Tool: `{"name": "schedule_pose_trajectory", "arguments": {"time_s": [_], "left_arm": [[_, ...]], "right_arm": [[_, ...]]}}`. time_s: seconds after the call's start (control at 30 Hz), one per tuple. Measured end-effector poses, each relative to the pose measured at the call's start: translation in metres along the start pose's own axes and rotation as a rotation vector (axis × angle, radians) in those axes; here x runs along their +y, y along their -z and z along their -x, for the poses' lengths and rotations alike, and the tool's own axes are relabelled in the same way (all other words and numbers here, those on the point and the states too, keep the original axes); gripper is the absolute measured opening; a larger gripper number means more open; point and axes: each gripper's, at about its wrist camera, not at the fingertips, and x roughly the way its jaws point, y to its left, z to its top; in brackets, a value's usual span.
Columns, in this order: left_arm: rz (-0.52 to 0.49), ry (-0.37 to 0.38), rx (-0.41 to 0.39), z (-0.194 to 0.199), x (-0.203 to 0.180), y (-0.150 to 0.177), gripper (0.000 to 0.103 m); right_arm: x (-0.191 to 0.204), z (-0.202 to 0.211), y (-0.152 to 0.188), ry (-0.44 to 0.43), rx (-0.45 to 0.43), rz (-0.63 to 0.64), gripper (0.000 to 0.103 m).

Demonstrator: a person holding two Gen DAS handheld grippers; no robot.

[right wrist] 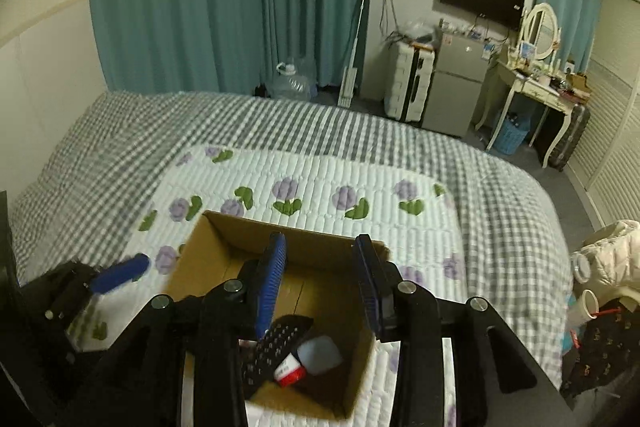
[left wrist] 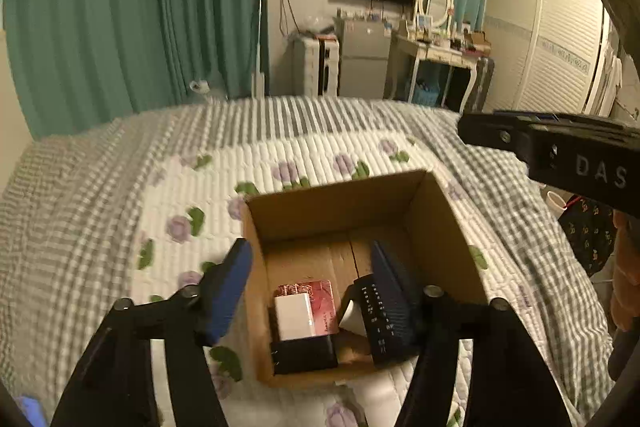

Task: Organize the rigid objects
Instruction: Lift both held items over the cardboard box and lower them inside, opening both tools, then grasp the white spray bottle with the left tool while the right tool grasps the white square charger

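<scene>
**Cardboard box on the bed, both tongs slack above it**

Cardboard box (left wrist: 340,211) sits open-topped on the floral panel of the quilt (left wrist: 120,163), near the bed's near edge. Inside, from my left wrist view: a white box (left wrist: 294,315) lying on a red packet (left wrist: 316,293), a black block (left wrist: 306,353) against the near wall, and a black perforated device (left wrist: 386,311) leaning tilted on the right side. Right wrist view shows the same perforated device (right wrist: 276,351), plus a red-and-white item (right wrist: 290,371) and a pale rounded object (right wrist: 320,353), which is too blurred to name.

My left tongs (left wrist: 312,271) hang spread wide, one finger outside the box's left wall, the other over the interior; nothing gripped. My right tongs (right wrist: 320,279) hover over the box (right wrist: 200,247), fingers parted, nothing between them.
</scene>
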Motion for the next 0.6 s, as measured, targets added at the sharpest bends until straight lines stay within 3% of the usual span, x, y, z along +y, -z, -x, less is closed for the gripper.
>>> {"name": "schedule_pose_trajectory", "arguments": {"time_s": [0.1,0.17,0.23,0.3,0.37,0.5,0.6], "left_arm": [[-0.003,-0.010,-0.021,0.029,-0.002,0.004,0.071],[-0.008,-0.007,-0.037,0.049,-0.004,0.010,0.074],[-0.007,-0.021,-0.044,0.065,-0.006,0.017,0.085],[-0.007,-0.025,-0.059,0.079,-0.006,0.027,0.088],[0.002,-0.029,-0.059,0.088,-0.006,0.036,0.090],[0.013,-0.044,-0.078,0.101,-0.005,0.054,0.102],[-0.002,-0.064,-0.065,0.100,-0.006,0.072,0.103]], "right_arm": [[0.001,0.036,0.007,0.003,-0.022,-0.003,0.048],[0.003,0.060,0.017,0.007,-0.038,0.000,0.062],[0.004,0.078,0.027,0.008,-0.045,-0.002,0.071],[0.006,0.095,0.039,0.020,-0.045,-0.003,0.076],[0.007,0.108,0.053,0.025,-0.050,-0.003,0.090],[0.008,0.123,0.080,0.049,-0.053,-0.025,0.095],[0.013,0.123,0.101,0.055,-0.035,-0.026,0.096]]}}
